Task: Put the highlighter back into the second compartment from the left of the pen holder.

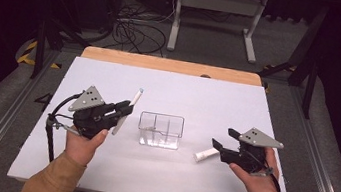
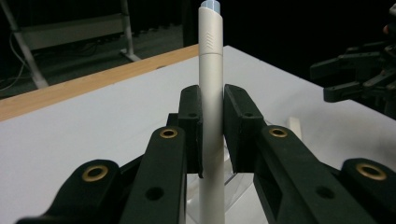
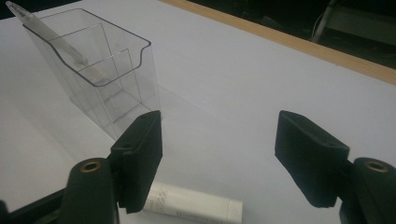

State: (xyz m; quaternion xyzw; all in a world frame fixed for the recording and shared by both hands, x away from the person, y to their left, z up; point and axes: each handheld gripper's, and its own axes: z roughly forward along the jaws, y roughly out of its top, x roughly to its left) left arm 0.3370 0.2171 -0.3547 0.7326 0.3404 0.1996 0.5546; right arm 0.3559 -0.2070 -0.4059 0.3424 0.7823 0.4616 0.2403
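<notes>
White plastic forms the body of the pen, which the left gripper clamps between its two black jaws. The pads press on the barrel from both sides at mid-length, so the pen stands out well beyond the jaws with its pale blue tip uppermost in the left gripper view. Gripping at mid-barrel leaves a long free end, which in my judgement suits lowering the pen into a compartment of the clear organizer.

In the high view the left hand holds its gripper low over the white table, left of the organizer, jaws pointing toward the far right. The pen lies slanted across them, tip aimed at the far edge. The wrist is roughly level, the forearm entering from the near edge.

The right gripper is released: its jaws stand apart with nothing between the pads. A white tube lies flat on the table just below and in front of the near jaw, apart from it. It probably sits there as the next item to collect.

The right hand rests near the table, right of the organizer, with the gripper angled left toward the tube.

Farther off, the organizer stands upright at the table centre, its dividers visible through the walls. Beyond it runs the wooden table edge.
</notes>
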